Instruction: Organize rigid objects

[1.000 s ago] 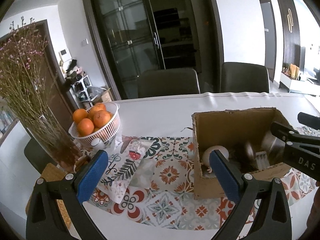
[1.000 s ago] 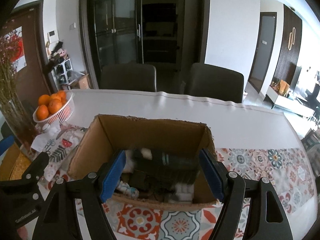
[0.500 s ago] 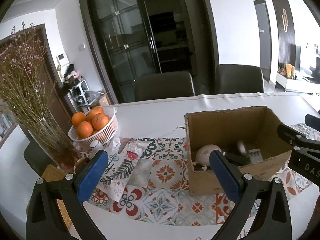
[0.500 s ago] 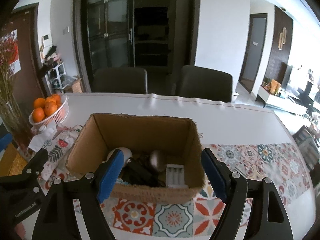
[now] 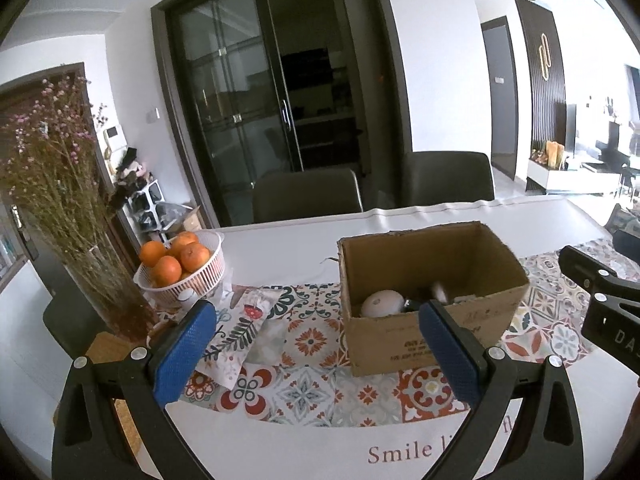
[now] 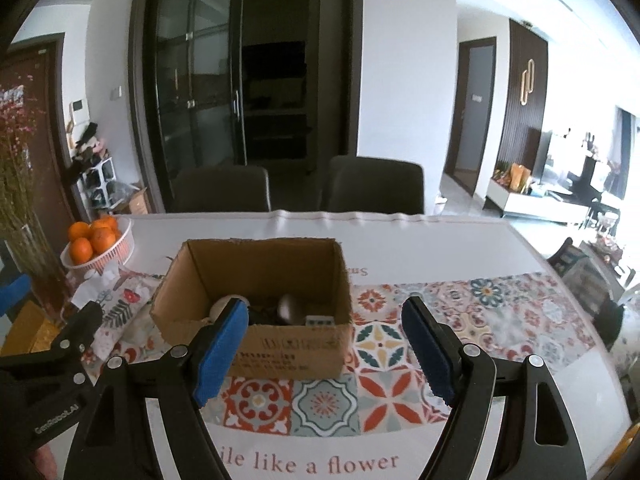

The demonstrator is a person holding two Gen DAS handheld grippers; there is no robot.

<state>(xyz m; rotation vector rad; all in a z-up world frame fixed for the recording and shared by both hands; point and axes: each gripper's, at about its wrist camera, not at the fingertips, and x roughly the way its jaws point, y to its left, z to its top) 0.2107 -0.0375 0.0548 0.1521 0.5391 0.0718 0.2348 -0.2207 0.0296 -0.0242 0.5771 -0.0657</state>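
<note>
An open cardboard box (image 5: 430, 340) (image 6: 288, 350) stands on the patterned table runner. Inside it lie a white rounded object (image 5: 382, 303) (image 6: 221, 305), a dark rounded object (image 6: 289, 308), dark items and a pale ribbed piece (image 6: 320, 321). My left gripper (image 5: 316, 352) is open and empty, held back from the box, in front and to its left. My right gripper (image 6: 324, 348) is open and empty, in front of the box. Each gripper shows at the edge of the other view.
A white basket of oranges (image 5: 182, 270) (image 6: 98, 242) and a glass vase of dried flowers (image 5: 108, 292) stand at the left. A folded patterned cloth (image 5: 236, 332) lies beside the box. Two dark chairs (image 6: 296, 192) stand behind the table. A woven mat (image 5: 104, 354) lies at front left.
Both grippers have pulled back and up from the box, which now looks smaller and farther. The objects inside it have come to rest.
</note>
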